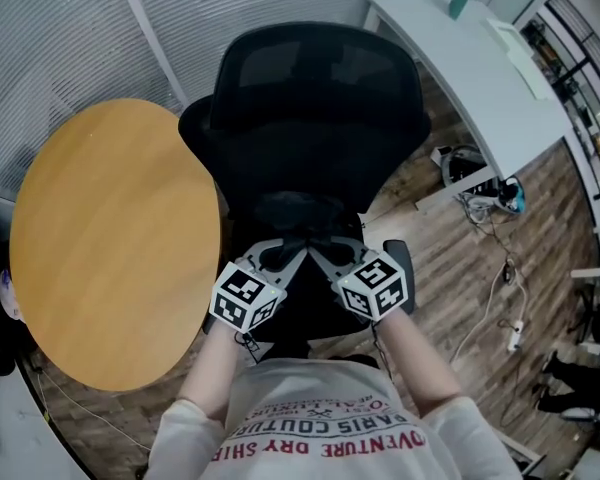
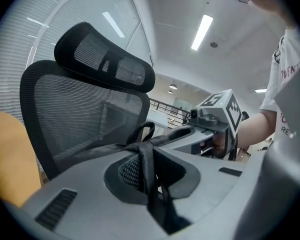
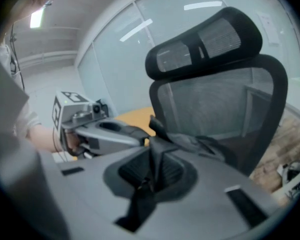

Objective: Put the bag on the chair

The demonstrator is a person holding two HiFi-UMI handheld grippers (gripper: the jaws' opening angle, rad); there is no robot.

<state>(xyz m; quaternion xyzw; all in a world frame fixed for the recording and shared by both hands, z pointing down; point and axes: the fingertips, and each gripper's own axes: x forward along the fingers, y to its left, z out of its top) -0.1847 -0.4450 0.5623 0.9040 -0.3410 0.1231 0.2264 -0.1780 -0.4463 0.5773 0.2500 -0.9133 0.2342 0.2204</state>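
Observation:
A black mesh office chair (image 1: pixel 315 98) with a headrest faces me, its back filling the left gripper view (image 2: pixel 85 119) and the right gripper view (image 3: pixel 225 99). A black bag (image 1: pixel 298 218) hangs over the seat, dark against it and hard to outline. My left gripper (image 1: pixel 292 252) is shut on a black strap of the bag (image 2: pixel 144 161), which runs between its jaws. My right gripper (image 1: pixel 320 252) is shut on another strap (image 3: pixel 157 169). The two grippers sit side by side with tips nearly touching, each seen in the other's view: the right gripper (image 2: pixel 177 134), the left gripper (image 3: pixel 132 133).
A round wooden table (image 1: pixel 115 243) stands close to the chair's left. A white desk (image 1: pixel 480 68) is at the back right, with cables and a power strip (image 1: pixel 515 328) on the wood floor. Glass walls with blinds lie behind the chair.

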